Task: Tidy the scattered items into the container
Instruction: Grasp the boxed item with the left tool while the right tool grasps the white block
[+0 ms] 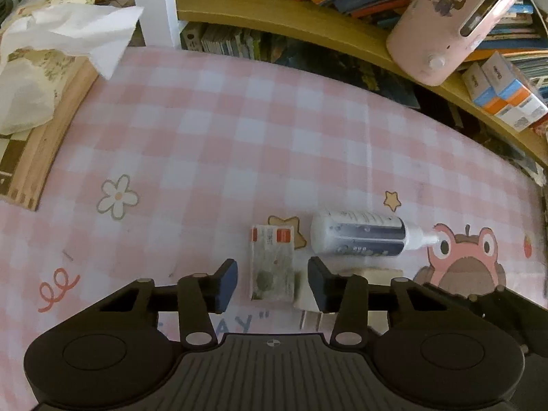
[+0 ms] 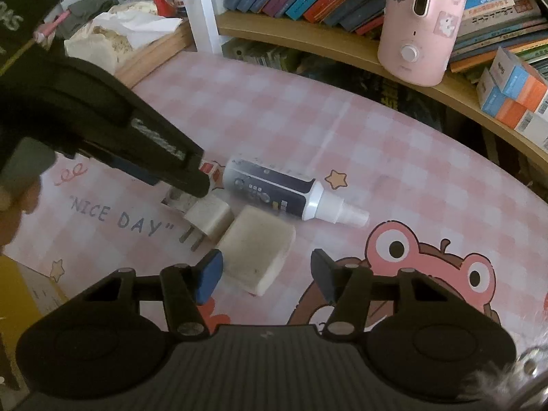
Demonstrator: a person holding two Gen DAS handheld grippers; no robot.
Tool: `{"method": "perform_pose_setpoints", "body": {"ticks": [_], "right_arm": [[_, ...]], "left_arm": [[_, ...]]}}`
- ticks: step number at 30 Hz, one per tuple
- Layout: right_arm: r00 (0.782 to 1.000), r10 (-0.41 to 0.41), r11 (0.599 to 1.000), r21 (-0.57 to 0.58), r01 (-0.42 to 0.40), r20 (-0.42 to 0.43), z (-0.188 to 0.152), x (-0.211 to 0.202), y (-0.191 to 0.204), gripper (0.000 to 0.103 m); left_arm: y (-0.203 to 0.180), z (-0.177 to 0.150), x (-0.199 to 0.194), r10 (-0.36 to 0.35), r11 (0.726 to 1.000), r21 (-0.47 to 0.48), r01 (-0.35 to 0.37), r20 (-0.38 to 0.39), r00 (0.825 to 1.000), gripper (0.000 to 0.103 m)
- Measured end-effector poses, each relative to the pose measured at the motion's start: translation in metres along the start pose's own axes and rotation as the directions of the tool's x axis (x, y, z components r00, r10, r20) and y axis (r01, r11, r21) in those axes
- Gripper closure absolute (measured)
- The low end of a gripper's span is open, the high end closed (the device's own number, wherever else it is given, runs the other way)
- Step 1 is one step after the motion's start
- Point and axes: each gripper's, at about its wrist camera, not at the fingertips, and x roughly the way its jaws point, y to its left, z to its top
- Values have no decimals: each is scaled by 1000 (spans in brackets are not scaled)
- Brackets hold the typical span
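A small flat packet (image 1: 272, 262) with red marks lies on the pink checked table mat (image 1: 212, 130). My left gripper (image 1: 273, 284) stands open around it, with a gap on each side. A white charger plug (image 1: 303, 296) lies against the packet, just inside the right finger. Beyond them a white and dark blue spray bottle (image 1: 359, 236) lies on its side. In the right wrist view a beige block (image 2: 257, 253) sits between the fingers of my right gripper (image 2: 266, 277). That gripper is open: the left pad is close to the block and the right pad stands clear of it.
A wooden tray (image 1: 44, 150) with a cloth bag and tissue is at the far left. A shelf (image 2: 308, 37) along the back holds books, a pink appliance (image 2: 421, 34) and small boxes (image 2: 513, 92). A yellow box edge (image 2: 10, 284) shows at the near left.
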Motion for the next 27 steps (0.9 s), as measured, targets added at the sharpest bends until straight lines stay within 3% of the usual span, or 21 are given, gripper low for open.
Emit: {"method": "perform_pose_setpoints", "body": {"ticks": [7,12,22,27], "right_arm": [[1000,18,1000,-11,-18,4,4,3,3,48],[999,32,999,-5,-32,-1,6,6,1,49],[998,64,998,4,-64,10,8,2,3,48],[999,33,999,-9,-33,-19,11,15,7,47]], "left_arm": [[-5,4,13,30,999,20,-29,-18,999,65],[-7,-1,19,49,998,35,-48,-18,999,74],[0,-4,14,57,997,47,-58,7,998,75],[13,-5,7,56,998,23,-56,9,998,75]]}}
